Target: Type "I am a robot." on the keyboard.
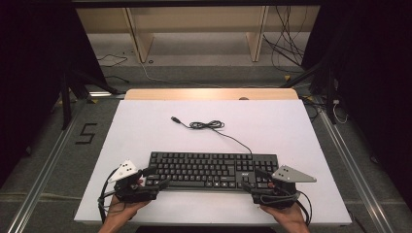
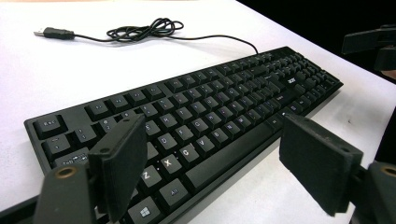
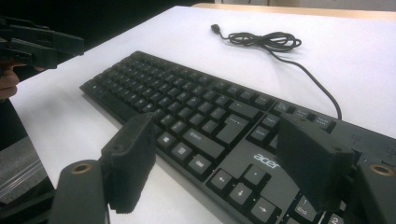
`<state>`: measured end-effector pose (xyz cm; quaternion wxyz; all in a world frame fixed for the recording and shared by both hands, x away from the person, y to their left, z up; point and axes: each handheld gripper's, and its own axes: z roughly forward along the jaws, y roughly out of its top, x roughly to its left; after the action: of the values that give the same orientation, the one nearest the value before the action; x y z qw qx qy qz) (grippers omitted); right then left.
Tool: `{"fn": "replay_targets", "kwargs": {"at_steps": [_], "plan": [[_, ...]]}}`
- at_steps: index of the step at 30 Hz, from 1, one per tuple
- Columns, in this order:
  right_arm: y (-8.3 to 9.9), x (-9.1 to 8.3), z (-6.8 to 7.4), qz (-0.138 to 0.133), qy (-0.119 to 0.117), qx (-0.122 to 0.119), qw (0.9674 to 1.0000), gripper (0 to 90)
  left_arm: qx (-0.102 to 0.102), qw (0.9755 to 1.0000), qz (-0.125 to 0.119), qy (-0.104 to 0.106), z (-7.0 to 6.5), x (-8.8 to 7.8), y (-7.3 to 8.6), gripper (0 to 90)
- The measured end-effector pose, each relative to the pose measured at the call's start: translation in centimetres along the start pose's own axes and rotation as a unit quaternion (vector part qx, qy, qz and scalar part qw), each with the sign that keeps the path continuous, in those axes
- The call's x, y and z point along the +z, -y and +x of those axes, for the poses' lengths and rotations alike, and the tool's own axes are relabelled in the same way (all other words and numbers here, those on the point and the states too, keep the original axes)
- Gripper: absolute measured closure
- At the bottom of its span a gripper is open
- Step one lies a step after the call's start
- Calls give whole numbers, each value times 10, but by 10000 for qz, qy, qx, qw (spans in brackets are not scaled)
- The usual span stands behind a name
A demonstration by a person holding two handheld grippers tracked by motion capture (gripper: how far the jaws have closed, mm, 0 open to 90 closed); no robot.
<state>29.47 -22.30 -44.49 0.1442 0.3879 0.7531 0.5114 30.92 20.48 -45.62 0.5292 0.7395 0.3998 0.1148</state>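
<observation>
- Keyboard (image 1: 213,170) is laid flat at lower centre of the high view, on the white table (image 1: 145,126).
- Its cable (image 1: 209,125) is coiled above it, plug unconnected.
- Left gripper (image 1: 156,177) is placed at the keyboard's left end, jaws released, nothing grasped.
- Right gripper (image 1: 251,178) is placed at the right end, jaws spread, nothing clamped.

A black full-size Acer keyboard (image 1: 212,170) lies flat, keys up, near the front edge of the white table (image 1: 145,126), long side across it; its black USB cable (image 1: 214,127) trails behind, loosely coiled, unplugged
</observation>
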Motion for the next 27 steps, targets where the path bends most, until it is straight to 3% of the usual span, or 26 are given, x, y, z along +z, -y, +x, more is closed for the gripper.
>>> {"fn": "replay_targets", "kwargs": {"at_steps": [12,27], "plan": [[-1,3,1,17,-20,-7,10000,298,-14,10000,3,-15,1,0,0,230],[-16,29,11,247,-195,-72,9995,324,-70,9997,98,-216,4,1,1,257]]}}
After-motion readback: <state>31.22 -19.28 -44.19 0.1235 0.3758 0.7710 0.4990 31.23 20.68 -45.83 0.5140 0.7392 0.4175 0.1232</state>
